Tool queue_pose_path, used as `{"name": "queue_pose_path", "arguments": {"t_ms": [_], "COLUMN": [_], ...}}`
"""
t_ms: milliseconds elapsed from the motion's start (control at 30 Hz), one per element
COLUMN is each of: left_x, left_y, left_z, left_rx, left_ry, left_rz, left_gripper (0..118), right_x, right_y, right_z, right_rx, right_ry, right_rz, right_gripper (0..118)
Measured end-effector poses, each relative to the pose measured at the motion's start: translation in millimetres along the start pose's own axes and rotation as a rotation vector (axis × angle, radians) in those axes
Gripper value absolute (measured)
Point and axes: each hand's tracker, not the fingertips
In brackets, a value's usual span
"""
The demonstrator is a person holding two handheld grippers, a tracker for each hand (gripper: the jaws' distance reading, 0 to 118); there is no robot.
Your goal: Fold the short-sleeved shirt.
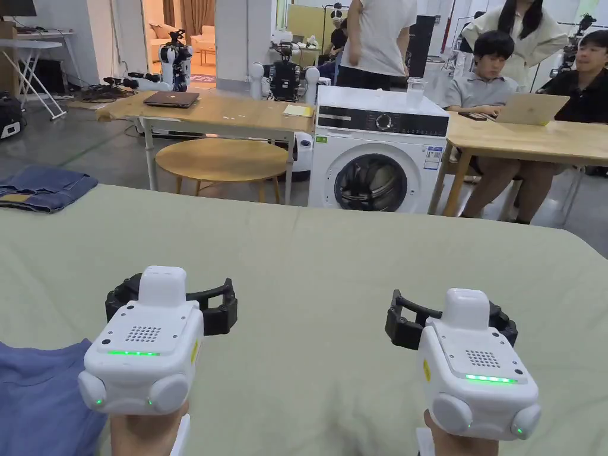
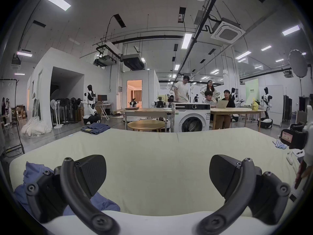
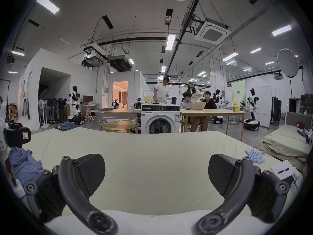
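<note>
We find the left claw [image 2: 157, 176] and right claw [image 3: 156, 176] both spread wide, jaws empty, held side by side above the green-covered bench [image 1: 332, 249]. The blue short-sleeved shirt [image 1: 41, 398] lies crumpled at the bench's near left corner, just beside the left claw. Folded jeans [image 1: 44, 187] occupy the far left corner.

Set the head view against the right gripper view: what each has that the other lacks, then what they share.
Head view's own: the white housings of the left claw and right claw seen from above, green lights on. Right gripper view's own: the right claw's jaws standing open, a ceiling air unit, a second bed, pale blue tubes. Shared: the blue shirt, crumpled at the left of the green sheet, the jeans, the washing machine.
</note>
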Motion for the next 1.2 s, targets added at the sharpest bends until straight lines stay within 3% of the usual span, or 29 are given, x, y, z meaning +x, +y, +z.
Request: {"name": "queue_pose_path", "arguments": {"t_ms": [300,567,633,667,867,900,967,1000,1100,1167,1200], "left_x": [6.1,4.4,0.8,-2.4,-31.5,-31.1,-21.2,-11.6,23.9,35.6,39.7], "left_y": [2.6,0.8,1.9,1.5,3.7,4.4,10.3,13.5,9.7,1.3,-2.9], "left_z": [1.1,0.5,-0.1,0.0,-2.7,-2.0,-0.1,-0.7,-1.1,-1.7,-2.4], "left_rx": [-0.001,-0.024,-0.031,-0.029,-0.037,-0.03,-0.029,-0.039,-0.038,-0.011,-0.005], "left_ry": [-0.01,-0.01,-0.016,-0.026,-0.072,-0.053,-0.011,-0.003,0.059,0.067,0.093], "left_rz": [-0.043,-0.065,-0.041,-0.01,0.375,0.369,0.159,-0.008,-0.608,-0.894,-0.998], "left_gripper": [118,118,118,118,118,118,118,118,118,118,118], "right_x": [-1.5,-8.9,-8.0,-5.9,23.7,26.5,22.8,16.8,-18.2,-38.7,-42.0], "right_y": [-0.9,-5.6,-3.4,-1.6,10.4,12.8,17.8,20.4,17.8,3.6,-3.9], "right_z": [3.4,1.0,1.0,1.4,1.1,1.0,-1.1,-1.9,-0.3,0.2,-0.5], "right_rx": [0.001,-0.023,-0.029,-0.031,-0.035,-0.039,-0.029,-0.019,0.055,0.102,0.125], "right_ry": [-0.001,-0.007,-0.008,-0.005,0.021,0.009,-0.01,-0.004,0.005,-0.031,-0.044], "right_rz": [0.019,0.115,0.105,0.068,-0.379,-0.393,-0.261,-0.128,0.522,0.95,1.103], "right_gripper": [118,118,118,118,118,118,118,118,118,118,118]}}
